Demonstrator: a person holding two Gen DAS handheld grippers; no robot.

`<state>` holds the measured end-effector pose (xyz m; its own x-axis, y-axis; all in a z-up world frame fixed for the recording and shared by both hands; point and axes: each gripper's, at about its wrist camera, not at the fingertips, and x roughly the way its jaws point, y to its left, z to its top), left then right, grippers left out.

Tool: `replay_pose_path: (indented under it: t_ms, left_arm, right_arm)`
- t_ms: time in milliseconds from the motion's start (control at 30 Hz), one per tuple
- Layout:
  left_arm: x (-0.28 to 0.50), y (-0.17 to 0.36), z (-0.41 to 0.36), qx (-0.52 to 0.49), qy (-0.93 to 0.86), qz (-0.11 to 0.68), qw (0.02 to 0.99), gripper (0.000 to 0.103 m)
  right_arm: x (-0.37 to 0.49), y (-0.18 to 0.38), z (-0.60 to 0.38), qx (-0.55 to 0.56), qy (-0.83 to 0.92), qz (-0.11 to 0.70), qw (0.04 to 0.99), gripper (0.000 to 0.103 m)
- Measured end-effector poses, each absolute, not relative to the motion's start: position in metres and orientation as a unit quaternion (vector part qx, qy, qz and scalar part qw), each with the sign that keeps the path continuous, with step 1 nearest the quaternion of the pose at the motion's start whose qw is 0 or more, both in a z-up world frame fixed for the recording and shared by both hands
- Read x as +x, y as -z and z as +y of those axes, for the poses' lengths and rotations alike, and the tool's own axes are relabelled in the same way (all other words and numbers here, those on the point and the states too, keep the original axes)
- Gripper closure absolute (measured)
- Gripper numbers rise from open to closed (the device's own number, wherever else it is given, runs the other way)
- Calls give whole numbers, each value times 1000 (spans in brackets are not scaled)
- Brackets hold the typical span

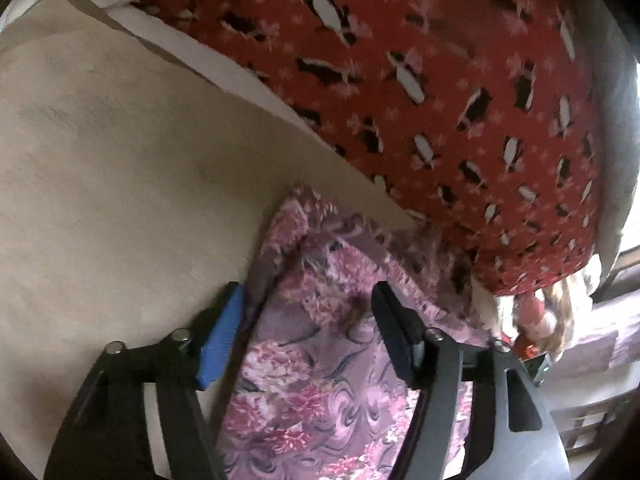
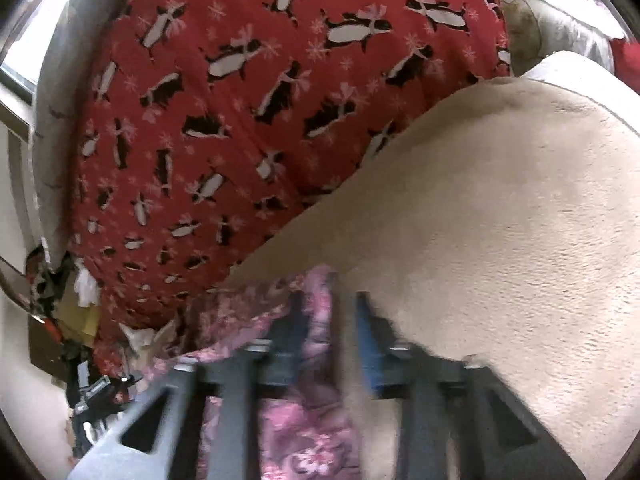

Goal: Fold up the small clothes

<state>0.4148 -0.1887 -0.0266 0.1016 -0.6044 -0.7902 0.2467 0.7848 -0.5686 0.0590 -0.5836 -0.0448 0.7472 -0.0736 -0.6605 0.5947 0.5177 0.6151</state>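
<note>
Cloth: pink flowered cloth (image 1: 320,344) lying on a beige surface (image 1: 100,168), its far end against a red penguin-print blanket (image 1: 440,80).
Left gripper (image 1: 308,320): tilted down over the cloth, jaws apart, pads clear of the fabric, cloth between them.
Right gripper (image 2: 330,320): blurred, jaws narrower, straddling the cloth's edge; grip cannot be told.
Left view only: cloth's folded corner.
Right view only: clutter (image 2: 80,340) beside the blanket.

Home: penguin-print bedding (image 1: 420,60), beige blanket (image 1: 120,160)
</note>
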Motion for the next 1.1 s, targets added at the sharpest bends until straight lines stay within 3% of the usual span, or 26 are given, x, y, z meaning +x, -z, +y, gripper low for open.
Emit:
replay_pose_path:
  t_ms: [33,67,100,133,167,200,467,600,833,867,933,1100]
  left_arm:
    - [410,24,-194,-130,291,597,737,44]
    - [408,21,-197,-119,291,589,744,57]
    - [402,16,-202,-99,294,580,754,92]
    - [400,13,-204,-88,290,578,758,96]
    - [396,7,-202,-84,282,569,768,97]
    - [394,4,-200,-86,282,561,774,97]
    - [393,-39,-183,-162,303,509,789,98]
    - [408,-24,-186,-172,276,515,793,97]
    - [425,35,-186,-176,224,558,779,94]
    - [425,33,-184,-181,225,561,776,92]
    - [425,25,-173,-196,227,574,762,89]
    - [375,-17,-152,-194,261,539,777,88]
  right_arm:
    - [60,46,-583,444,204,295,821,59]
    - [61,45,-582,438,206,296,824,60]
    - [62,43,-580,427,205,298,829,65]
    - [65,39,-577,415,197,300,836,73]
    - [67,35,-573,403,187,304,843,96]
    - [69,29,-569,387,182,308,850,98]
    - [53,-35,-566,375,148,206,892,99]
    - [63,-23,-577,379,170,222,882,99]
    - [80,59,-594,434,217,316,815,98]
    - [74,56,-595,441,220,298,817,99]
    - [69,43,-592,424,247,299,818,90]
    - [52,-7,-548,382,188,255,868,89]
